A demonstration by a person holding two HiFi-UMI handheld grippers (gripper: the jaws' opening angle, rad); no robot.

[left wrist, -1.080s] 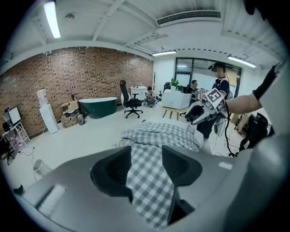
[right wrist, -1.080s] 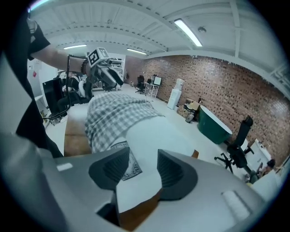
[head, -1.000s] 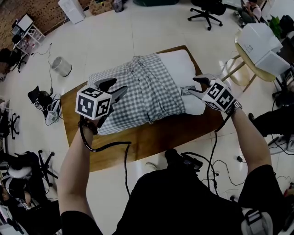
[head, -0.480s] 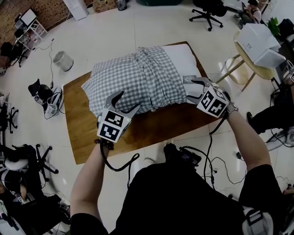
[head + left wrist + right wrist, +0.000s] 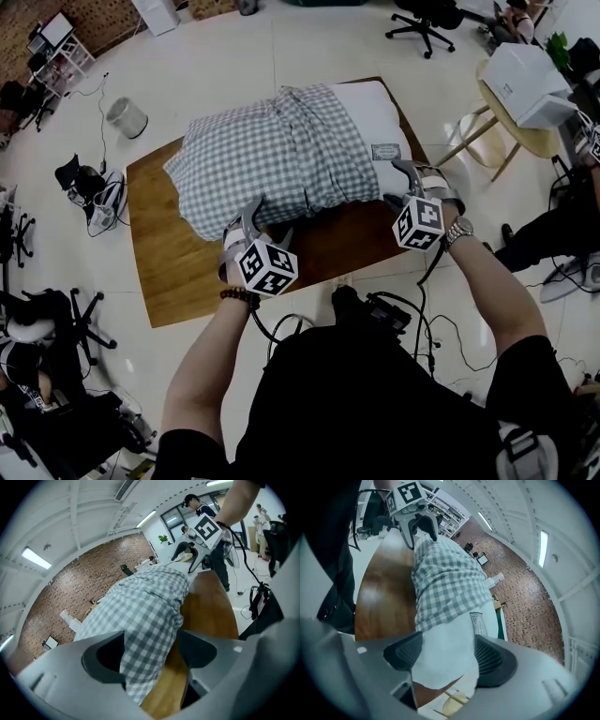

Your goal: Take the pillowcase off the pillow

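Lying across the brown worktop [image 5: 169,272] in the upper middle of the head view, the pillowcase [image 5: 272,155] covers the left and centre of the pillow [image 5: 375,117], whose bare white end sticks out toward the upper right. A second ago both tools hung higher over the bedding with their fingers narrower. Now they have dropped to the near edge and their fingers have just been opening to full spread. The left gripper [image 5: 261,225] straddles the near left corner of the checked cloth. In its own view a hanging fold of the case sits between the wide fingers [image 5: 105,656], not yet pinched. The right gripper [image 5: 398,185] has come to the exposed pillow corner at centre right. In its view the white corner fills the gap between the ribbed fingers [image 5: 492,660], which stand wide and are not yet squeezing it. This looks like the setup for the pull: one tool to anchor the pillow, the other to draw the cover off leftward. The removal itself has not yet begun. The case is a thin grey-and-white gingham weave, soft and creased, with a bunched ridge where it ends near the pillow's middle. The pillow is plump and smooth-skinned and carries a small printed label [image 5: 384,152]. The worktop is a glossy rectangular wood slab.
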